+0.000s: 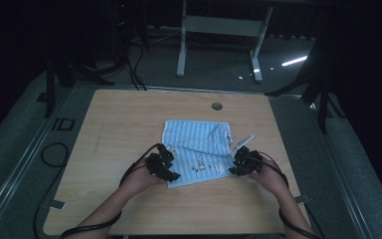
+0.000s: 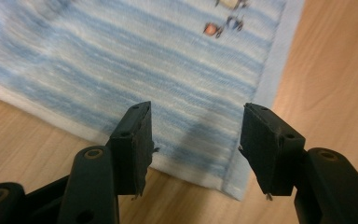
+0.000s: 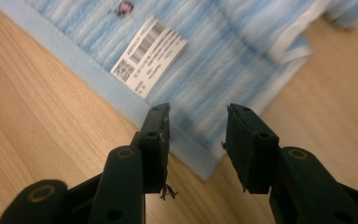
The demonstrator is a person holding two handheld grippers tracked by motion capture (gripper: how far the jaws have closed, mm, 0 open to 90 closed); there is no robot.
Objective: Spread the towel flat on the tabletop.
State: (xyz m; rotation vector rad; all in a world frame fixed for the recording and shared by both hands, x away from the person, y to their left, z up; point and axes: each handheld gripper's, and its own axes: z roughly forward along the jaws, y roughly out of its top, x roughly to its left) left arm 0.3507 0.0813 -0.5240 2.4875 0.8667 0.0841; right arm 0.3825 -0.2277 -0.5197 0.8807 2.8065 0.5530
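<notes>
A light blue striped cloth (image 1: pixel 199 149) lies folded and flat in the middle of the wooden table (image 1: pixel 129 119), with a small print near its front edge. My left gripper (image 1: pixel 165 168) is at the cloth's near left corner (image 2: pixel 233 186), jaws open, the corner lying between them untouched. At the near right corner (image 3: pixel 205 163) my right gripper (image 1: pixel 239 163) stands open above the cloth's edge. A white barcode label (image 3: pixel 150 56) lies on the cloth just ahead of the right jaws.
A round cable hole (image 1: pixel 217 106) sits near the table's far edge. A white table frame (image 1: pixel 219 30) stands on the floor beyond. A white tag (image 1: pixel 242 142) sticks out at the cloth's right side. Bare wood surrounds the cloth.
</notes>
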